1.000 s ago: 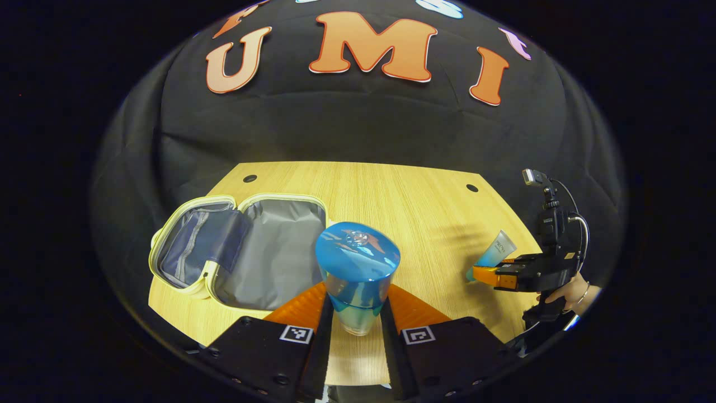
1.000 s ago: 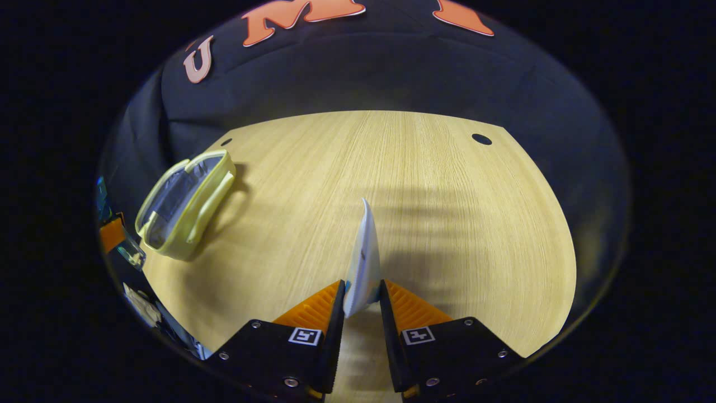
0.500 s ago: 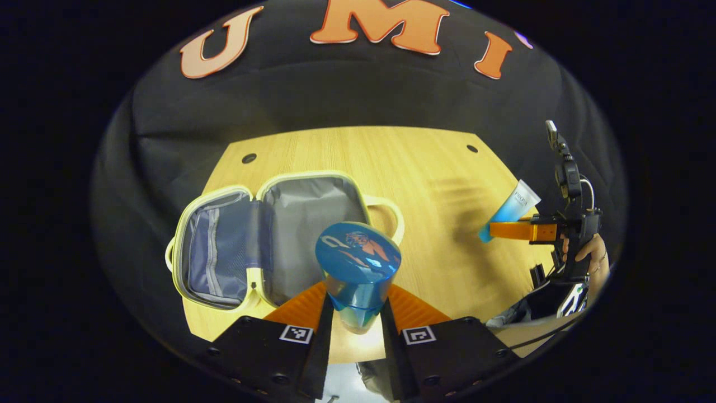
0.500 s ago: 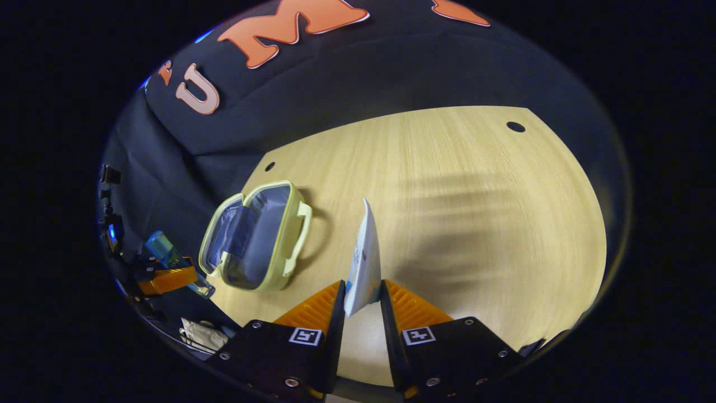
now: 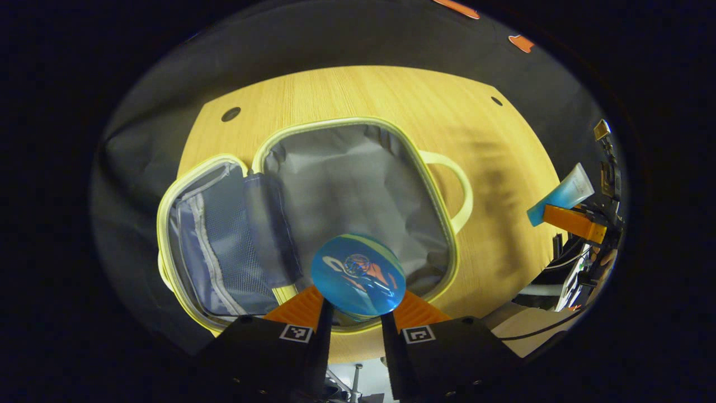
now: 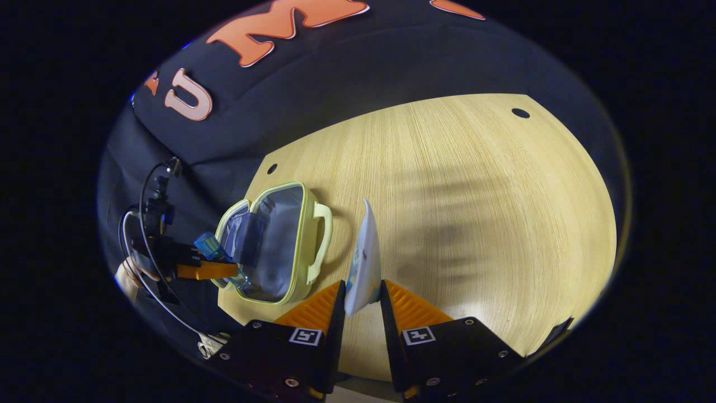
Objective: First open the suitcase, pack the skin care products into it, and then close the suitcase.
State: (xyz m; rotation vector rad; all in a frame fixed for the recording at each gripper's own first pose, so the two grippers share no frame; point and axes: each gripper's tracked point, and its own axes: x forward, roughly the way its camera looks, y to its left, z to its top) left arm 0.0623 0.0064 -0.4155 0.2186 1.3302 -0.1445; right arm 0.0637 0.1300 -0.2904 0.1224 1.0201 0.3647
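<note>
Suitcase (image 5: 358, 184), pale yellow with grey lining, lies open flat on the tabletop (image 5: 347, 95). Left tongs (image 5: 353, 313) are clamped on a blue-capped bottle (image 5: 358, 275) held above the suitcase's near edge. Right tongs (image 6: 361, 302) are clamped on a white-and-blue tube (image 6: 364, 263) over bare wood, just beside the suitcase handle (image 6: 321, 240). The tube's print is too small to read.

One suitcase (image 5: 358, 184), lying open in two halves, is counted on the single worktop (image 5: 358, 95). Two skin care products are counted: one blue-capped bottle (image 5: 358, 275) and one tube (image 6: 363, 263). Two grippers are seen, left (image 5: 353, 319) and right (image 6: 361, 313), and two holes in the worktop.
</note>
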